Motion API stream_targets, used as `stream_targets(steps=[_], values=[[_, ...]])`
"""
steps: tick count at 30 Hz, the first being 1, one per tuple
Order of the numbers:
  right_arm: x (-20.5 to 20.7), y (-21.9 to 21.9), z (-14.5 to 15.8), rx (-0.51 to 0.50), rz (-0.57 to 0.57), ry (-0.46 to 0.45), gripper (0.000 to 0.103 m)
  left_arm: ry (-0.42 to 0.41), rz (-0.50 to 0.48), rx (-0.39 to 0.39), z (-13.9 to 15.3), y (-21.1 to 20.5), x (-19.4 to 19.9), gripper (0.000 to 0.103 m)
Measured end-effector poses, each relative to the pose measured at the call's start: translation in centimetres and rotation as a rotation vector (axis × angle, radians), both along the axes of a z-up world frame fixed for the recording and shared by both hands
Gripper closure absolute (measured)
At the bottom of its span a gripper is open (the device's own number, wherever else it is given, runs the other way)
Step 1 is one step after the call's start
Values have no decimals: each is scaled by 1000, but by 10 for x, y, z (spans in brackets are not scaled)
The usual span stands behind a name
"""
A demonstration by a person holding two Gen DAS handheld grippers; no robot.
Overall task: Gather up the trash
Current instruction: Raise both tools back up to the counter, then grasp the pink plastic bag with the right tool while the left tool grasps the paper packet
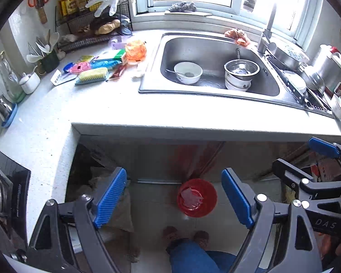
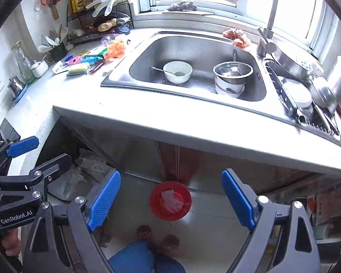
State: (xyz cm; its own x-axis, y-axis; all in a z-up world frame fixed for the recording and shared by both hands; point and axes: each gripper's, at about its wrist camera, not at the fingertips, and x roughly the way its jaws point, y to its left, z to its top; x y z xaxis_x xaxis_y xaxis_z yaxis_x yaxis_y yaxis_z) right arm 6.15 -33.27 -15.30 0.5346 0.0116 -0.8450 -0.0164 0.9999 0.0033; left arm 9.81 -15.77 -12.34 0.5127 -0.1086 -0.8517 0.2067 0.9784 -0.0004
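While both tools hang back from the counter, little of the collecting looks done; the left gripper is spread wide and empty, and the right gripper likewise gapes with nothing between its pads. Down on the floor below the counter edge stands the red bin, already holding a crumpled clear wrapper. Left to gather, by my reading: the wrappers and packets beside the scrub brush left of the sink; also an orange plastic bag nearby.
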Motion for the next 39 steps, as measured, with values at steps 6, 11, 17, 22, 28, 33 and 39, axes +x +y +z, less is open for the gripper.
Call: stream_targets(steps=[6,11,17,22,28,33,39], values=[[30,15,28,-15,85,-53,3,-45,79,9,25,32,31,15],[72,32,45,-17,129,-68,3,-71,131,38,31,59,75,13],[136,70,53,-32,166,-62,3,-67,184,49,33,109,145,10],[193,111,63,-49,218,-64,3,-40,240,27,36,165,211,10],[266,167,63,-68,287,-51,3,-5,304,40,33,232,271,10],[314,217,54,-114,393,-37,3,38,372,16,20,282,301,10],[362,270,31,-146,545,19,3,97,405,-32,-8,325,326,10]])
